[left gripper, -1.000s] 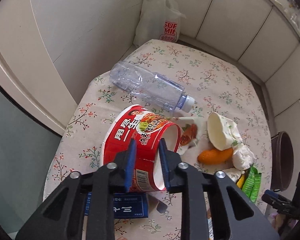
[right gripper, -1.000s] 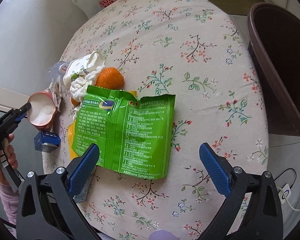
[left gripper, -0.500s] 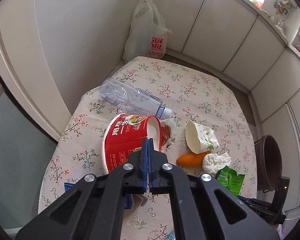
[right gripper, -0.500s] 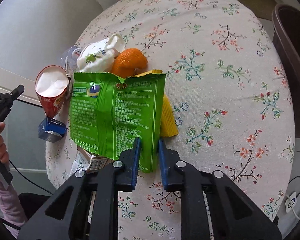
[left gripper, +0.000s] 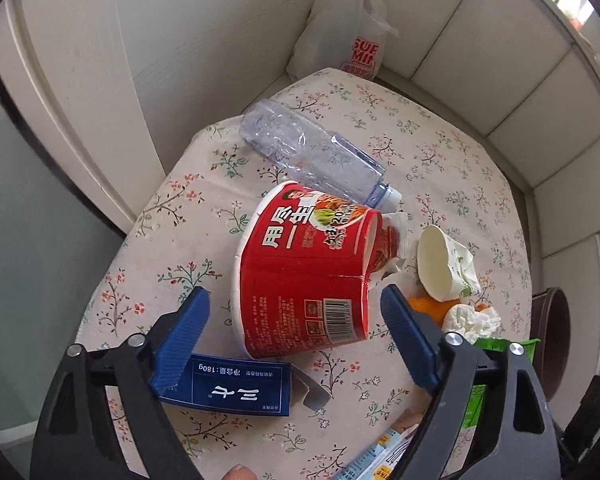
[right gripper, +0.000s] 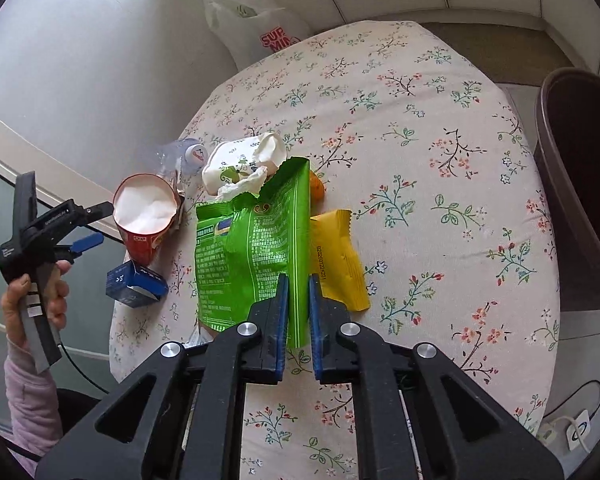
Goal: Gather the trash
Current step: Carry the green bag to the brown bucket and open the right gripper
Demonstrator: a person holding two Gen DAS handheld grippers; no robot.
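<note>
Pinching green snack bag (right gripper: 256, 248) by one thin edge near the desk (right gripper: 440, 152) middle, right gripper (right gripper: 298, 320) jaws clamped; left gripper (left gripper: 296, 340) jaws gaping around red noodle cup (left gripper: 304, 272) at the desk's left edge, risking slippage, bag snagging neighbouring yellow wrapper (right gripper: 338, 260)

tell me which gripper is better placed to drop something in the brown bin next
Right. The right gripper is shut on the green bag, and the brown bin sits on its side. The left gripper is open, holding nothing.
</note>
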